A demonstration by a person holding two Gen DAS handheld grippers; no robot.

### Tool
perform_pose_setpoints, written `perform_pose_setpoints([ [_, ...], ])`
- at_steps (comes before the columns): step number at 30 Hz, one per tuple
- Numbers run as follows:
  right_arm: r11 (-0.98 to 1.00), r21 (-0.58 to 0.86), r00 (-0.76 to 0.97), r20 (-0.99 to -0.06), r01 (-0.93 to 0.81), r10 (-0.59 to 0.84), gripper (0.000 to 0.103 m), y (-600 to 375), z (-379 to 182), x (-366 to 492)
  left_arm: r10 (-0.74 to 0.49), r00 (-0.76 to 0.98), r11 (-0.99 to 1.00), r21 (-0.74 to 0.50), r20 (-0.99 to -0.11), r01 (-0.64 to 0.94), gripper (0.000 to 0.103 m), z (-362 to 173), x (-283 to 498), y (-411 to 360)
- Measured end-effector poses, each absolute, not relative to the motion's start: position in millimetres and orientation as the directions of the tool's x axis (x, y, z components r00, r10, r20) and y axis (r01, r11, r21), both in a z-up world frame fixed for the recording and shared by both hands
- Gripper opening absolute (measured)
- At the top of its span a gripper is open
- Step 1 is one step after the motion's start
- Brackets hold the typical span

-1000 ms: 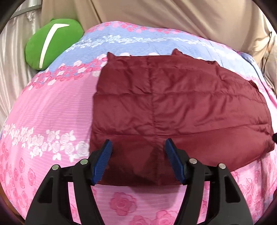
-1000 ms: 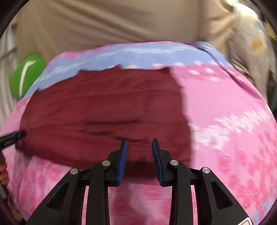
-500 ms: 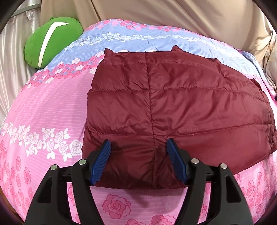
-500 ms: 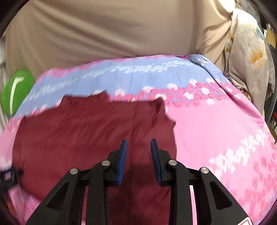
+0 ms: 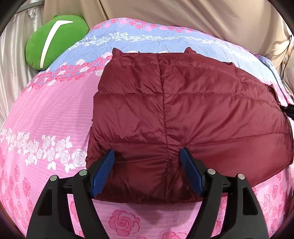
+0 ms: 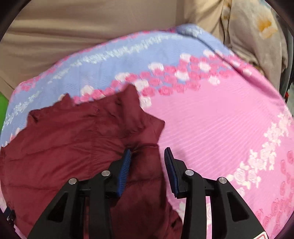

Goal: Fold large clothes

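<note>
A dark red quilted jacket lies folded flat on a pink and blue floral bedsheet. My left gripper is open, its jaws wide apart just above the jacket's near left part. My right gripper is open over the jacket's right edge, with the left blue pad over the fabric and the right pad over the sheet. The right gripper's tip shows at the jacket's right side in the left wrist view.
A green cushion with a white stripe lies at the bed's far left corner. A beige curtain hangs behind the bed. A floral cloth hangs at the far right.
Both grippers moved forward over the jacket. The right gripper shifted right toward the jacket's right edge and opened wider. The left gripper stayed open.
</note>
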State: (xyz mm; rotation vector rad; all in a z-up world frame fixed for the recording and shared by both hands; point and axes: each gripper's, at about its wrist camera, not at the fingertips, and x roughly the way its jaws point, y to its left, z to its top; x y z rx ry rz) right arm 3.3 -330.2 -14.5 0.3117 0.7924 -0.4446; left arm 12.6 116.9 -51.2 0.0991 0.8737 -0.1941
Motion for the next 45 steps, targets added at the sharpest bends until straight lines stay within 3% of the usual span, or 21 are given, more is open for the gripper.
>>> perform_pose_setpoints([
  [3,0.913,0.115,0.698,-0.684,0.391,-0.213,0.037,-291,17,-7,-0.15,0.624,0.98,-0.032,-0.767,0.196,0.072,-41,10,127],
  [5,0.953,0.104,0.733,-0.665,0.284,-0.146,0.037,-253,31,-7,-0.171,0.641,0.982,-0.074,-0.749,0.176,0.078,-27,10,140],
  [8,0.987,0.088,0.74,-0.671,0.136,-0.042,0.037,-200,32,-2,-0.191,0.668,0.982,-0.14,-0.719,0.131,0.087,-5,16,165],
  [12,0.993,0.115,0.703,-0.704,-0.026,0.1,0.037,-140,17,15,-0.159,0.684,0.983,-0.176,-0.712,0.046,0.091,5,36,196],
  [20,0.996,0.077,0.614,-0.783,-0.054,0.094,0.037,-104,-32,57,-0.233,0.582,0.967,-0.249,-0.779,0.054,0.092,-29,80,205],
  [24,0.996,0.052,0.607,-0.79,-0.065,0.081,0.038,-103,-46,63,-0.24,0.56,0.97,-0.214,-0.793,0.112,0.092,-41,89,180],
  [30,0.997,0.036,0.614,-0.786,-0.074,0.074,0.039,-101,-52,68,-0.34,0.509,0.939,-0.31,-0.791,0.145,0.091,-51,106,164],
  [34,0.997,0.036,0.619,-0.782,-0.074,0.074,0.04,-101,-53,70,-0.366,0.493,0.931,-0.321,-0.789,0.176,0.058,-46,107,151],
  [38,0.996,0.049,0.621,-0.78,-0.07,0.082,0.04,-102,-53,73,-0.31,0.55,0.95,-0.231,-0.775,0.209,0.019,-24,91,131],
  [41,0.996,0.065,0.62,-0.779,-0.064,0.091,0.04,-104,-52,74,-0.319,0.58,0.946,-0.214,-0.75,0.243,0.011,-7,78,119],
  [45,0.994,0.103,0.614,-0.782,-0.038,0.105,0.041,-110,-45,69,-0.312,0.617,0.945,-0.17,-0.722,0.279,0.009,12,61,98],
])
